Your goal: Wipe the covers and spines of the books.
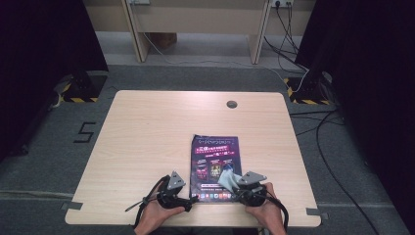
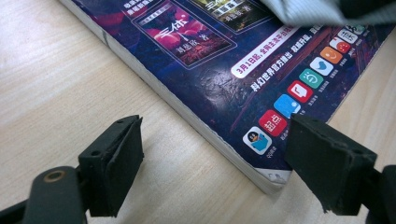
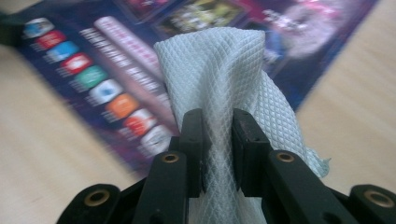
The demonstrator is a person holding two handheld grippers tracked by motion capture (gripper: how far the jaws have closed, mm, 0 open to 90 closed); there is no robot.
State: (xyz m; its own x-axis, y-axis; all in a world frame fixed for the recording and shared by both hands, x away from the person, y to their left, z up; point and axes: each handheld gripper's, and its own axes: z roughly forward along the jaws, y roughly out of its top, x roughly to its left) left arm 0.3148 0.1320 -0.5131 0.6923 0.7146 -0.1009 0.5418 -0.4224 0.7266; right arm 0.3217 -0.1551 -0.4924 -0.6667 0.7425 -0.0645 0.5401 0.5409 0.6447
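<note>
A dark purple magazine (image 1: 215, 164) lies flat on the wooden table (image 1: 147, 137), near its front edge. My right gripper (image 3: 218, 140) is shut on a folded pale grey cloth (image 3: 219, 74), which it holds over the magazine's near right corner (image 1: 228, 180). My left gripper (image 2: 212, 154) is open and low at the magazine's near left corner (image 2: 275, 175), one jaw over the bare table and the other over the cover. The cloth (image 2: 303, 11) shows at the top of the left gripper view. In the high view both grippers sit at the front, left (image 1: 190, 199) and right (image 1: 237, 192).
A round cable hole (image 1: 232, 104) sits near the table's far edge. Black curtains hang on both sides, and cables (image 1: 323, 147) run over the floor to the right. Wooden furniture legs stand beyond the table.
</note>
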